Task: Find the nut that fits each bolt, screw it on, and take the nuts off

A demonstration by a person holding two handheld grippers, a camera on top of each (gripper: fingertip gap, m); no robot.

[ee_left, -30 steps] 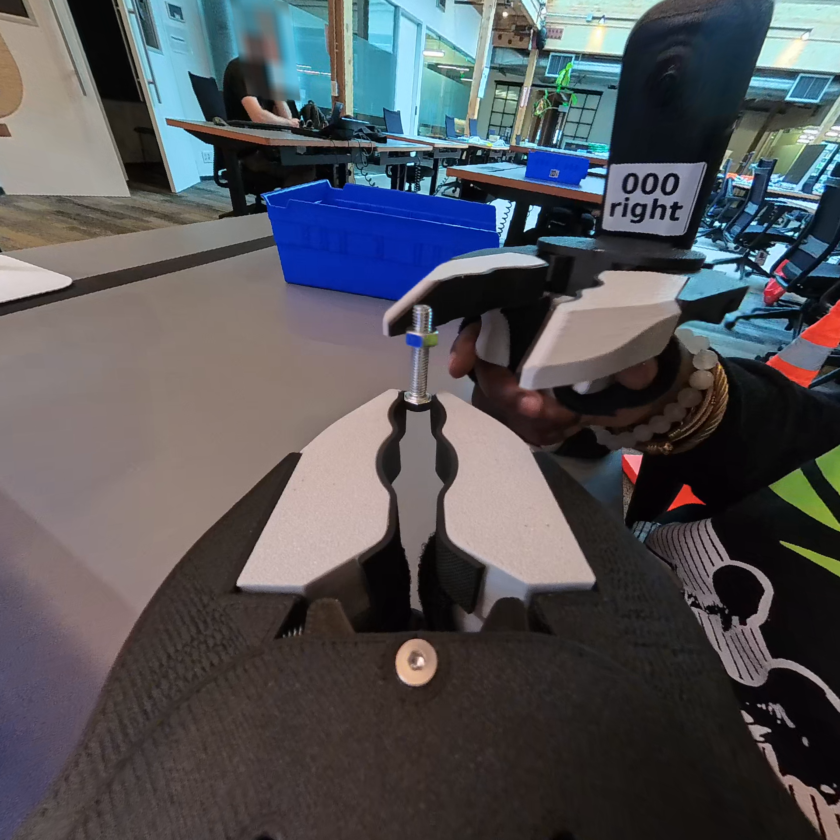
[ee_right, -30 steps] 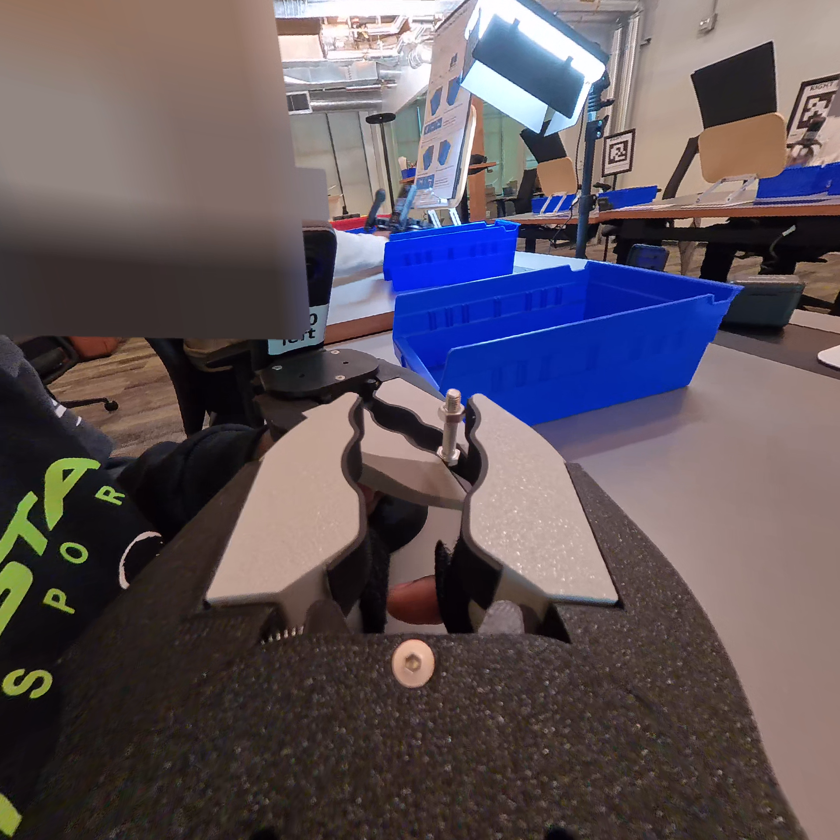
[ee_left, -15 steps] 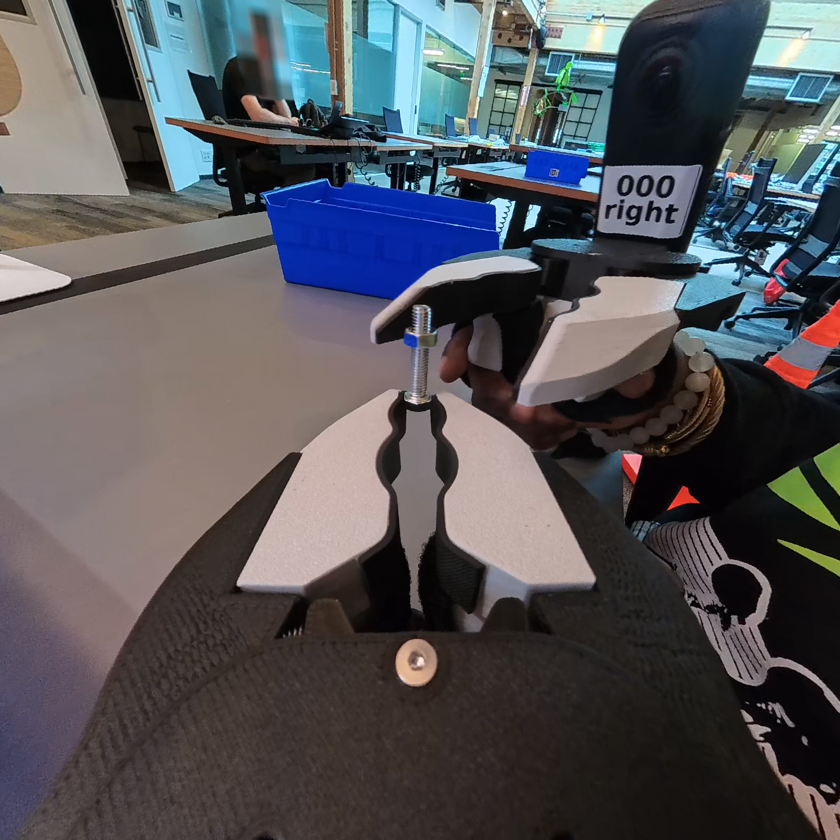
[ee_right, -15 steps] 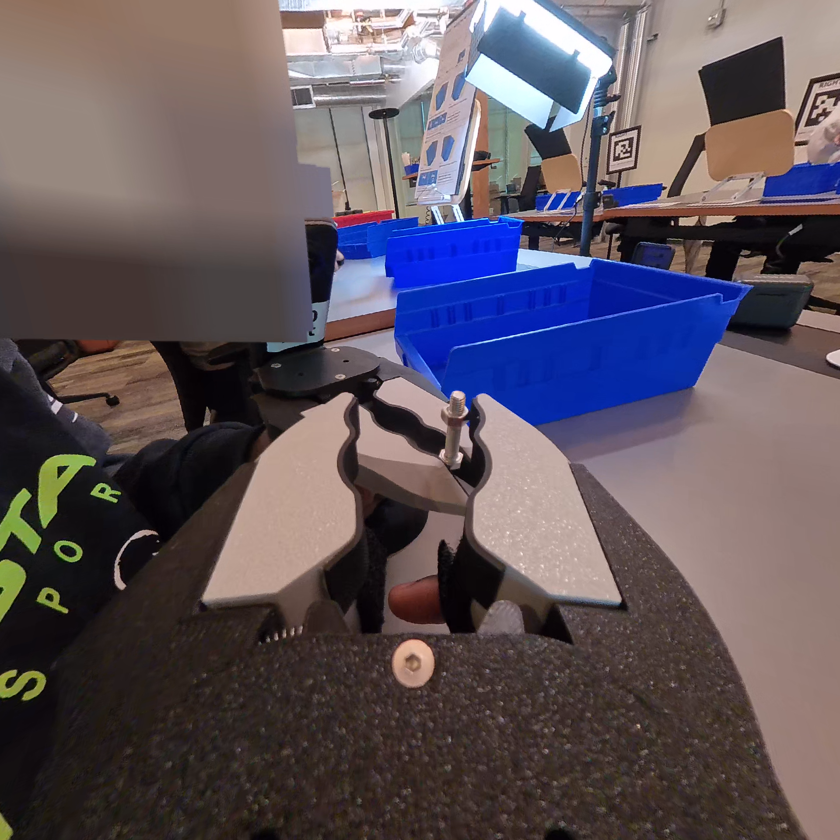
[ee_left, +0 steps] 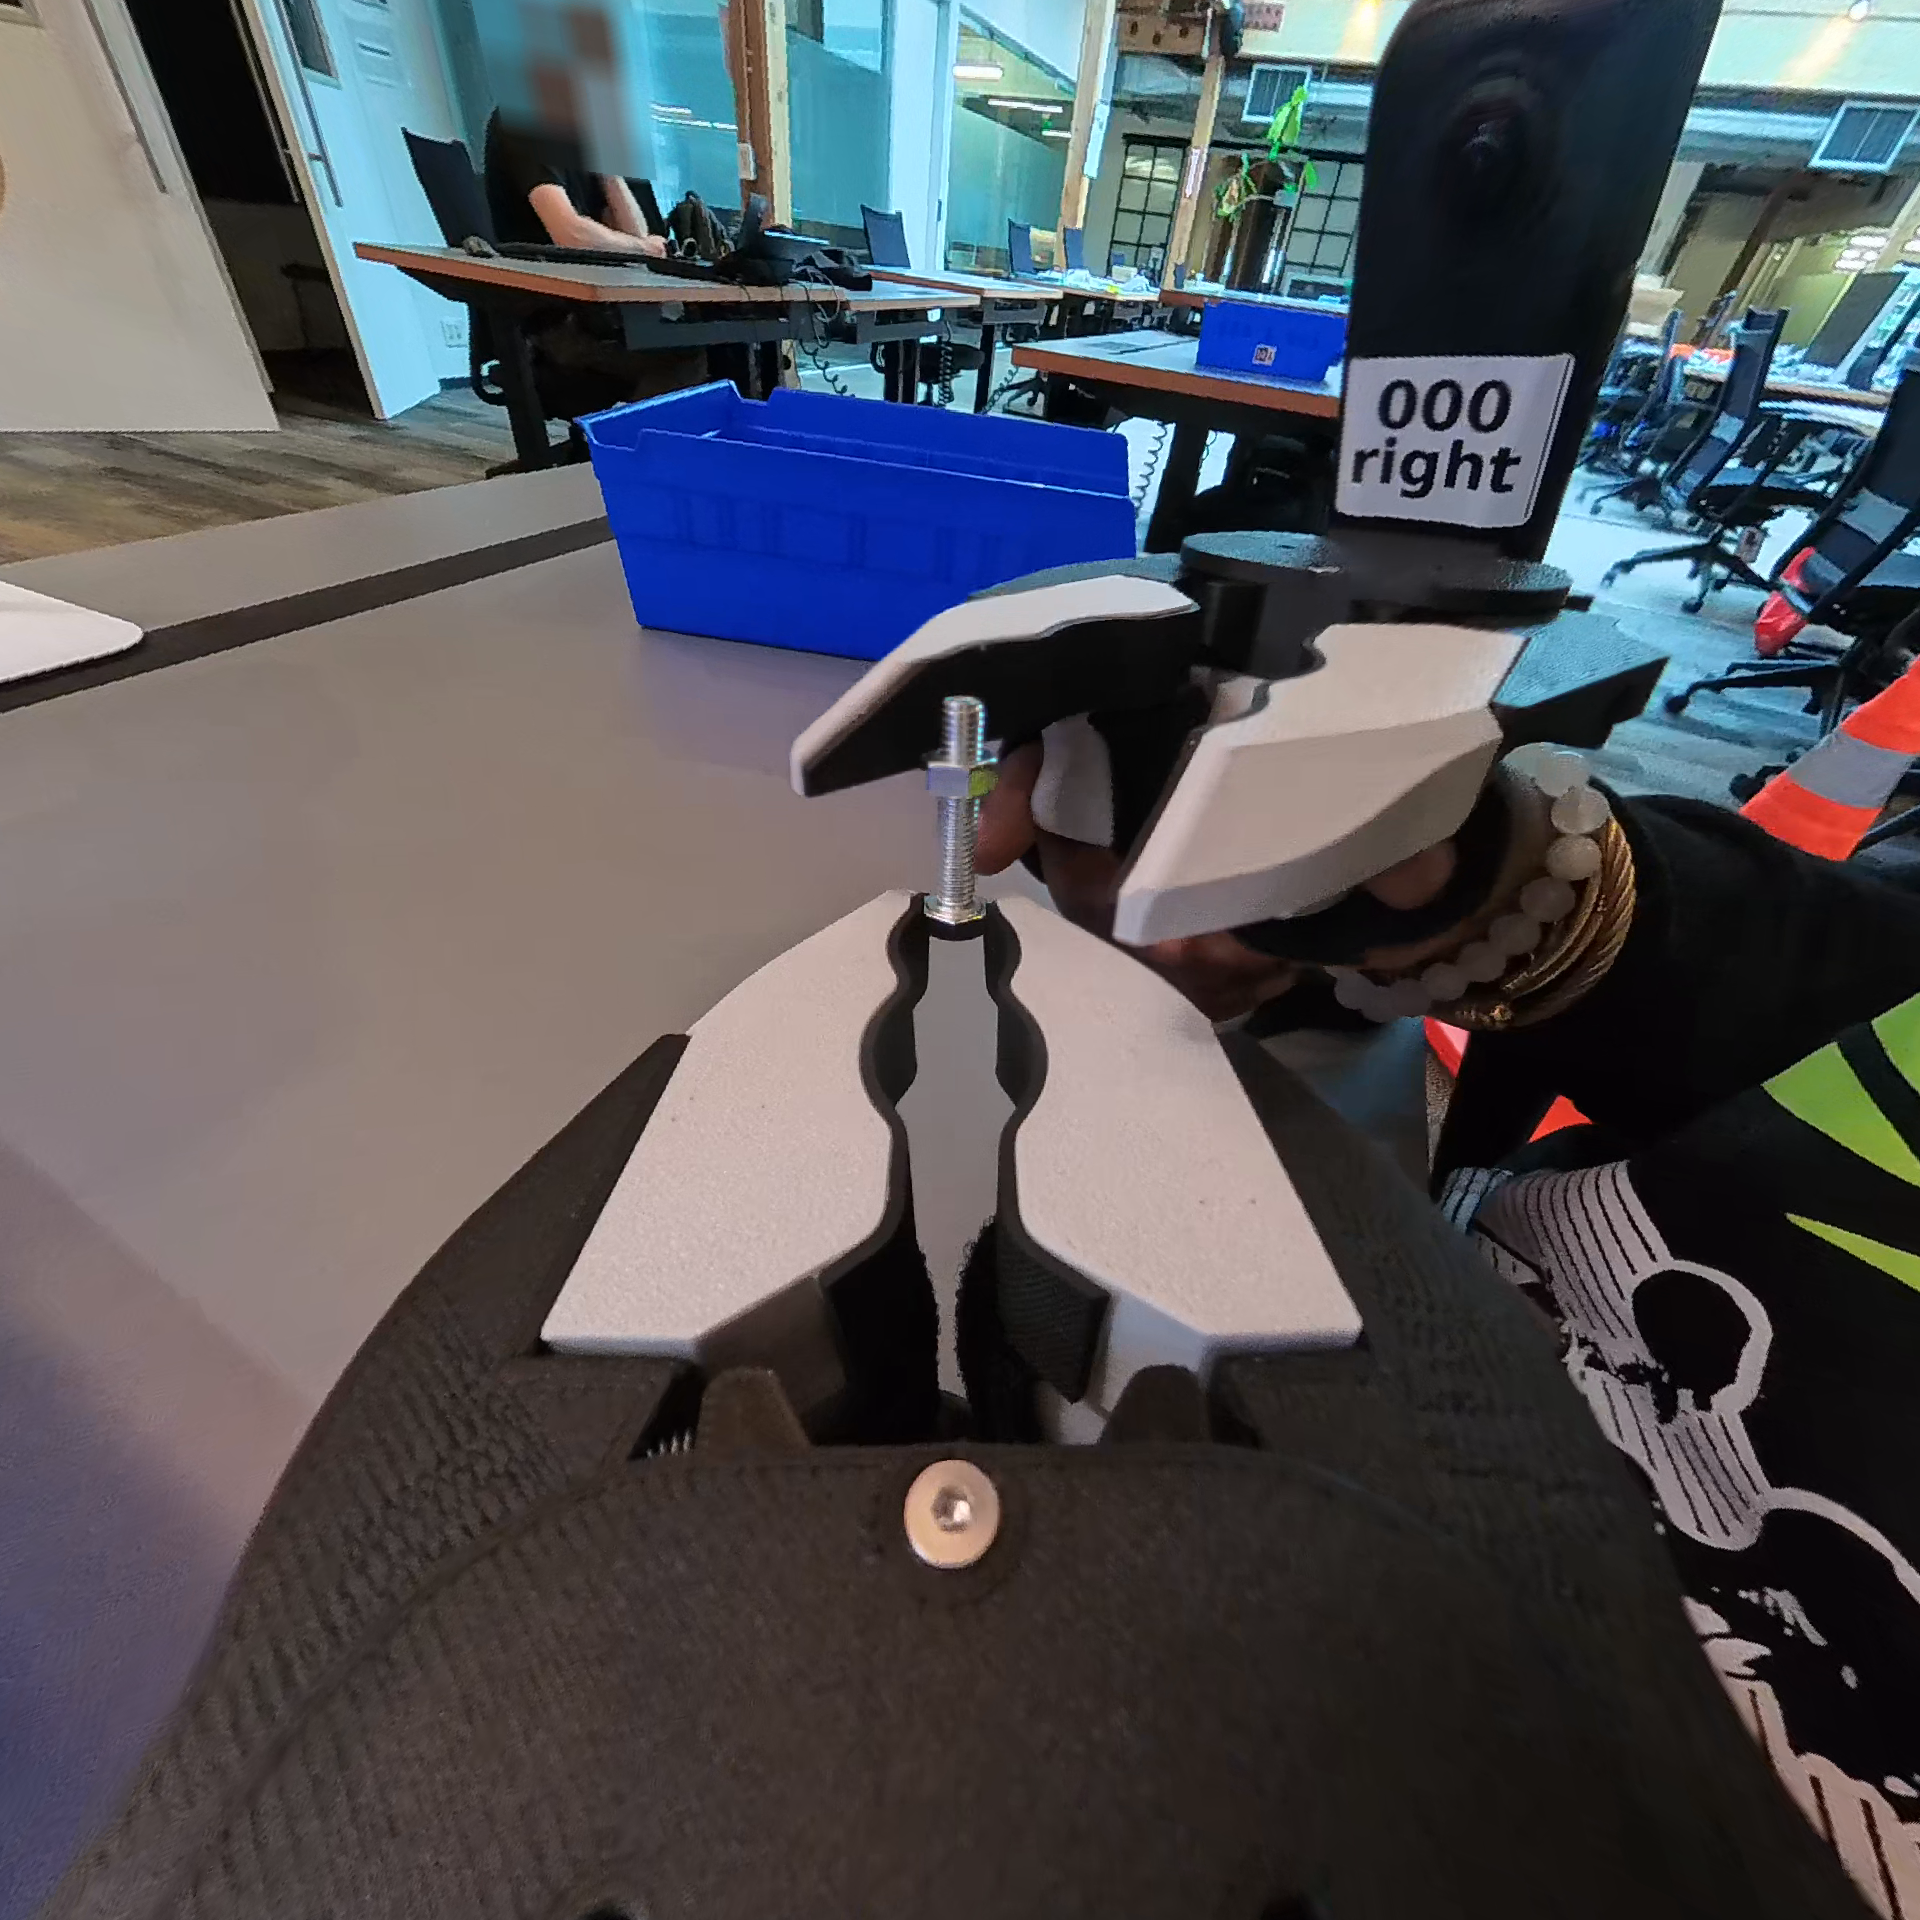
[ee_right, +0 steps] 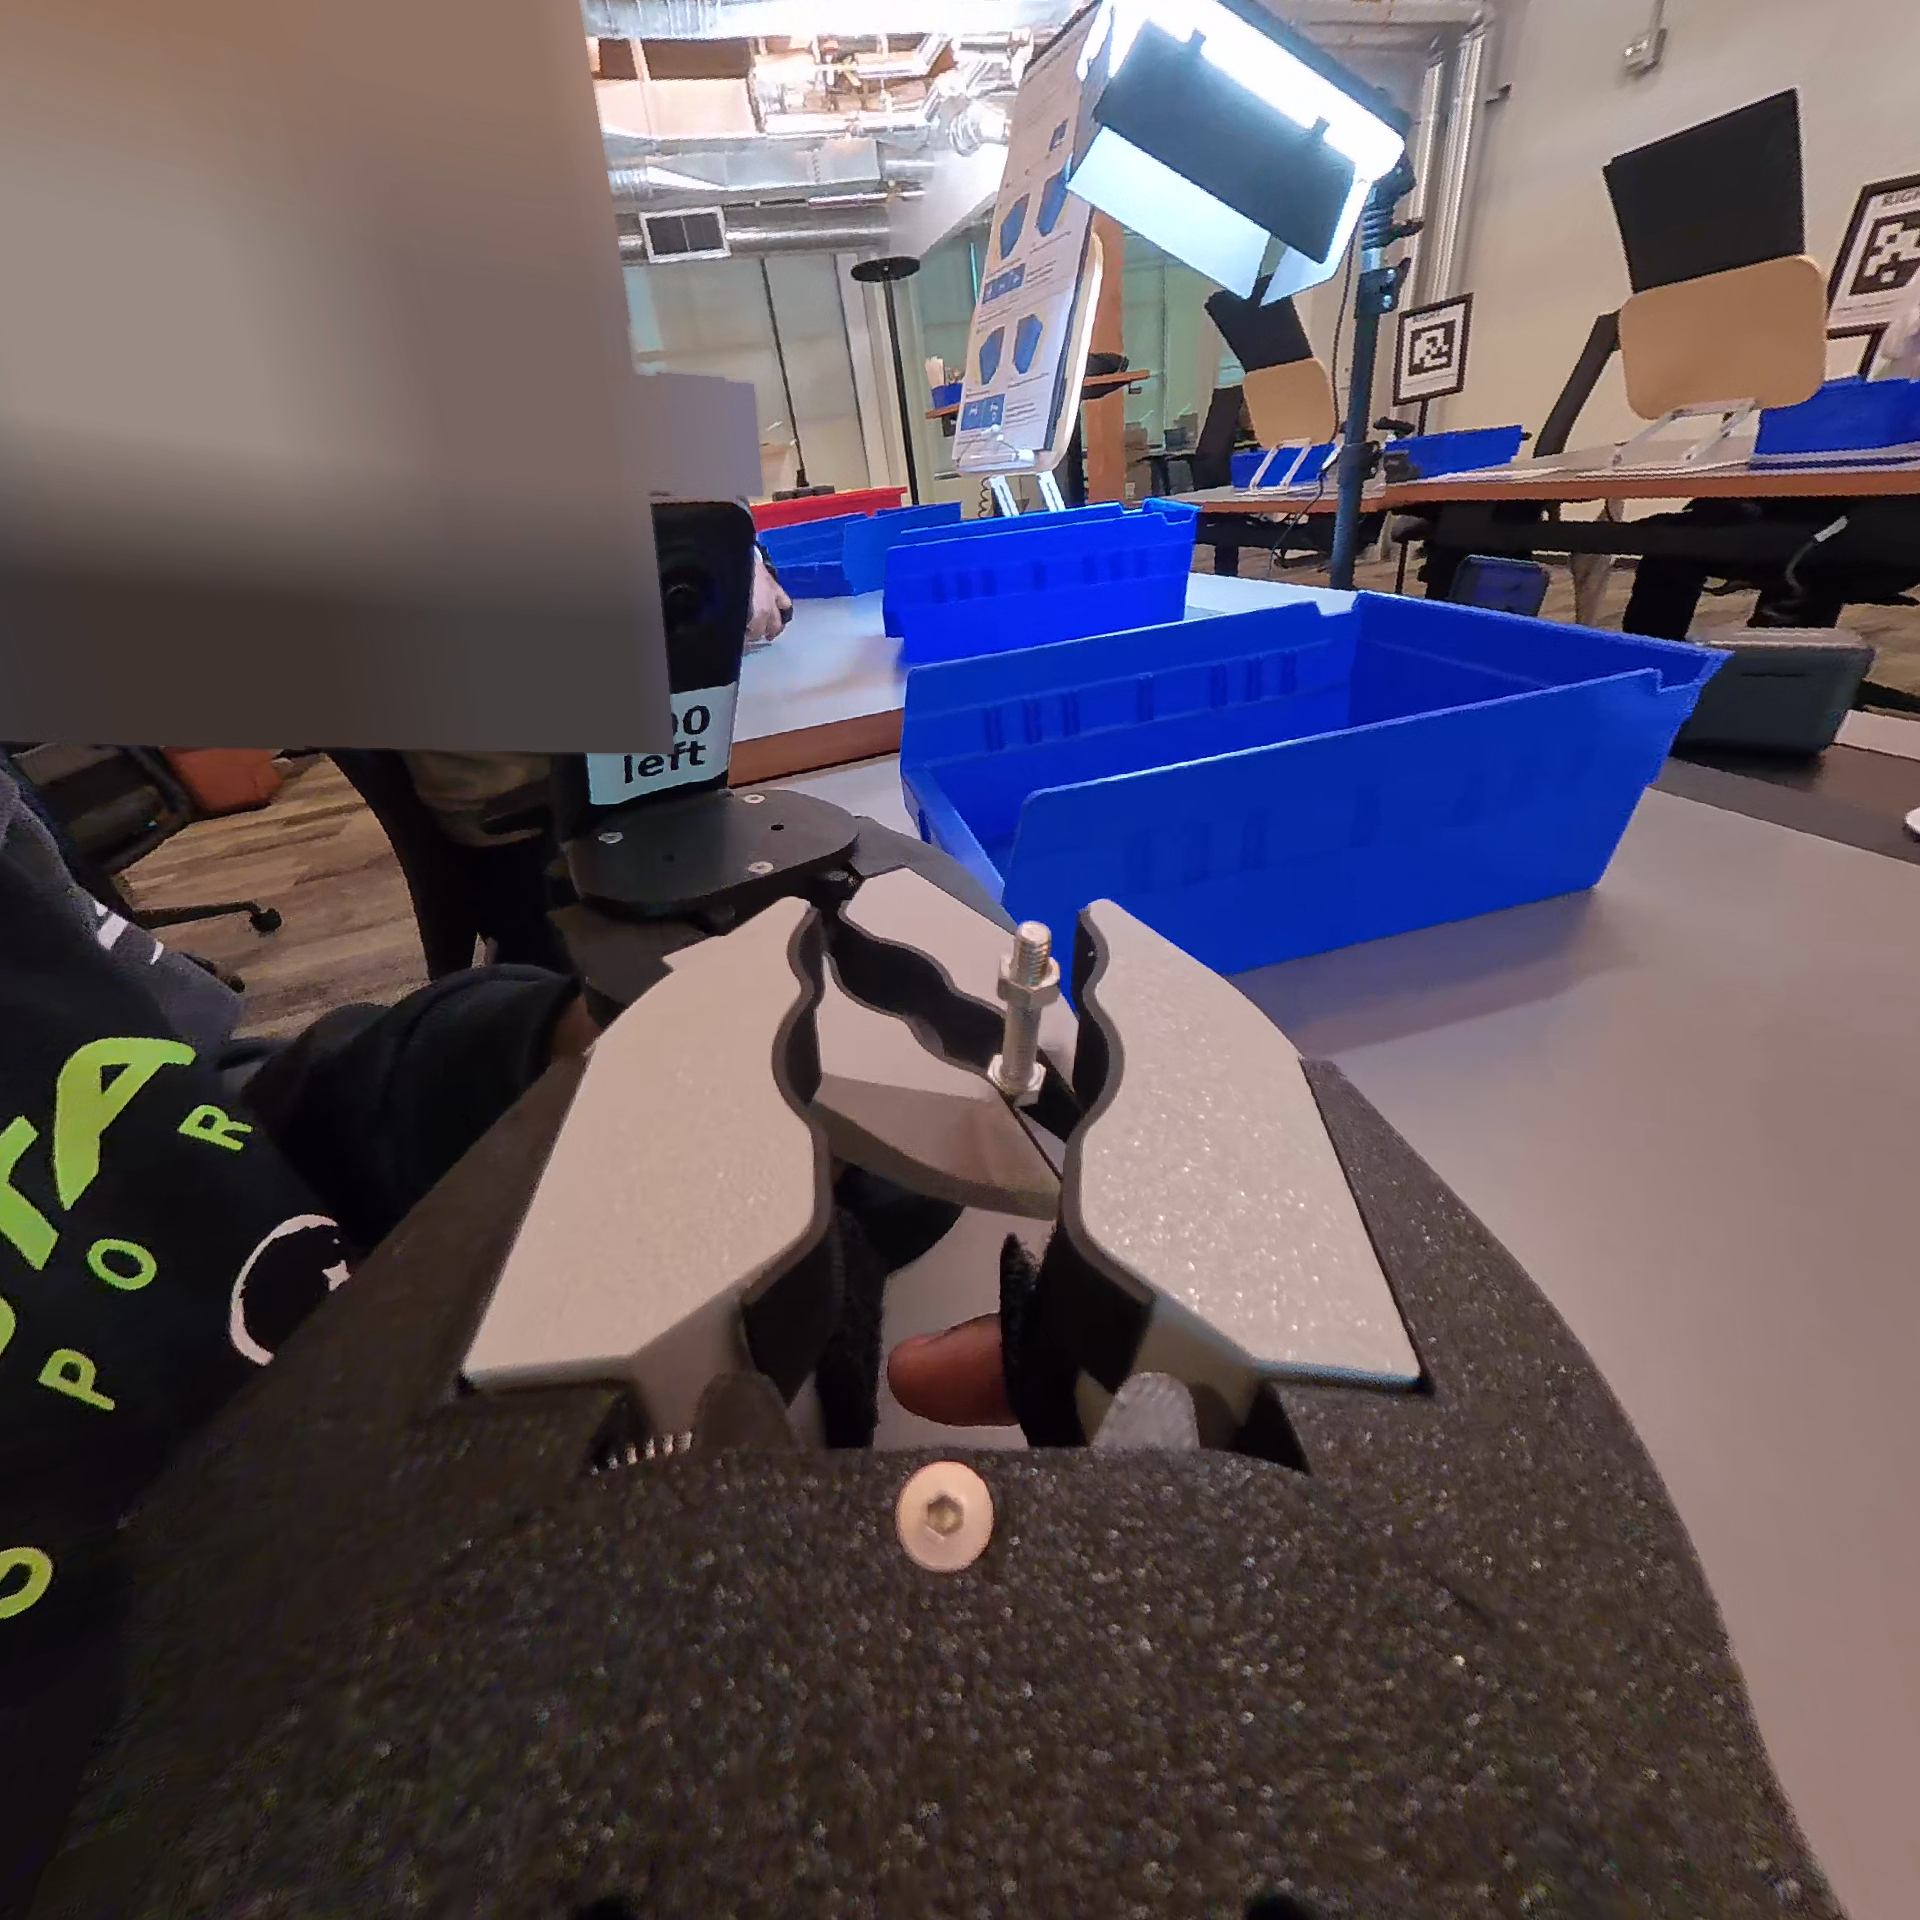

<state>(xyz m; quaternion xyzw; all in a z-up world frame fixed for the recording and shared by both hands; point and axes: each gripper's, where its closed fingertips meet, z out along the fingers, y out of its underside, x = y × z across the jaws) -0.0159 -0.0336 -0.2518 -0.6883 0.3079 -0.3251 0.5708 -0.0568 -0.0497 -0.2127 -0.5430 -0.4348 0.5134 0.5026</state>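
Pinching the head of an upright bolt (ee_left: 958, 831), the left hand-held gripper (ee_left: 954, 920) is closed. At its 12 o'clock, the right hand-held gripper (ee_right: 1049, 1023) stands open around the nut (ee_left: 958, 776); a blue bin (ee_left: 873, 520) sits on the worktop (ee_left: 364, 831) beyond

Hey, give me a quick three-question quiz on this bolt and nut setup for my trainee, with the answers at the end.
1. True or false: the left claw is shut on the head end of the bolt and holds it upright.
2. Where is the nut? A: down against the bolt's head. B: high on the thread, near the tip. C: off the bolt altogether.
3. Fill in the blank: the right claw is ___ (open or shut), with one finger against the nut.

Key: 1 true; 2 B; 3 open.
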